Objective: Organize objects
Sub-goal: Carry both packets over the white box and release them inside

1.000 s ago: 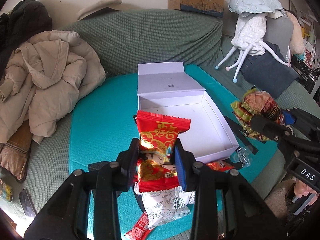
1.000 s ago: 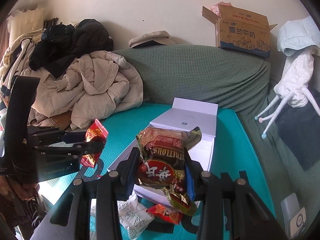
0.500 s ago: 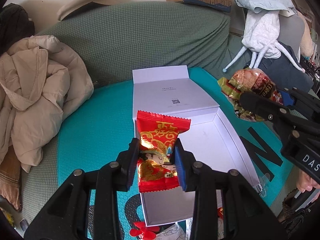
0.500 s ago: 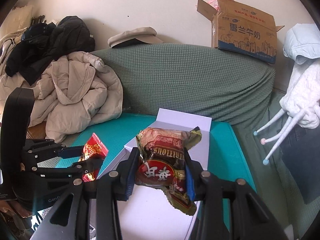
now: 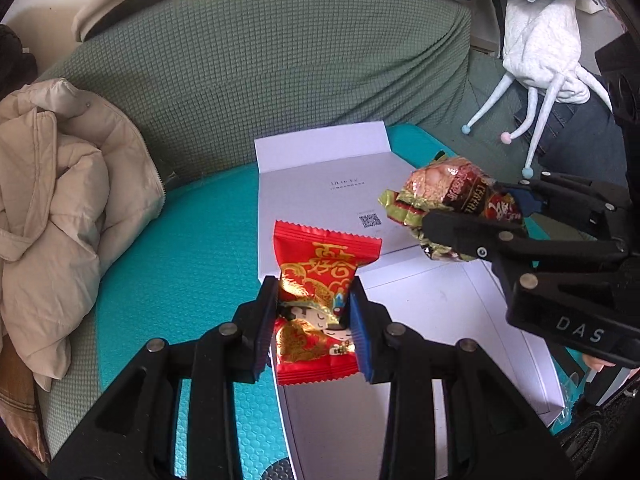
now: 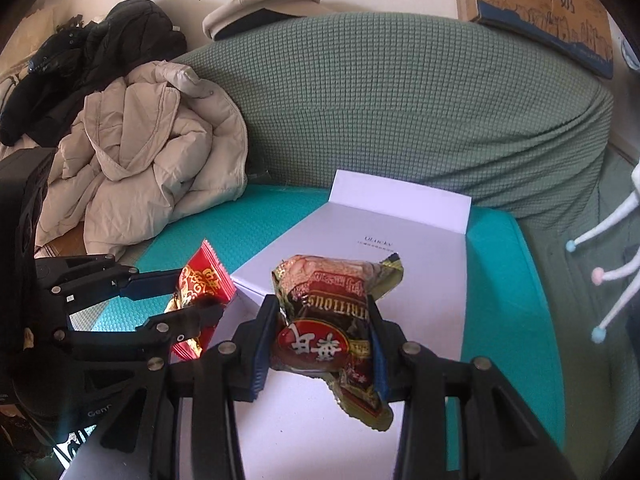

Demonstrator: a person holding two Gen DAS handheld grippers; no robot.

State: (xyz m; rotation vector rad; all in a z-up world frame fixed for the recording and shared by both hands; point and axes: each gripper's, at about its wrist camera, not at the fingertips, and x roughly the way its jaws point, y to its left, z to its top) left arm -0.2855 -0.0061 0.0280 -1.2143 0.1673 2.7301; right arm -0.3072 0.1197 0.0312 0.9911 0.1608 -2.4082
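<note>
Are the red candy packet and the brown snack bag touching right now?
Apart. Left wrist view shows white box lid between the red candy packet and the brown snack bag, each clamped in its own gripper.

I clamp the brown snack packet [image 6: 328,332] in my right gripper [image 6: 320,344] above the white box [image 6: 400,264]; beside it, my left gripper [image 6: 200,292] pinches the red candy packet [image 6: 202,284].

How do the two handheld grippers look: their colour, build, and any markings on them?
Both the left gripper and the right gripper are matte black plastic linkages joined by round silver rivets, with ribbed blue pads on the fingers. The right gripper's body carries pale "DAS" lettering; the left one's grey print is partly hidden. No cables or sleeves show.
</note>
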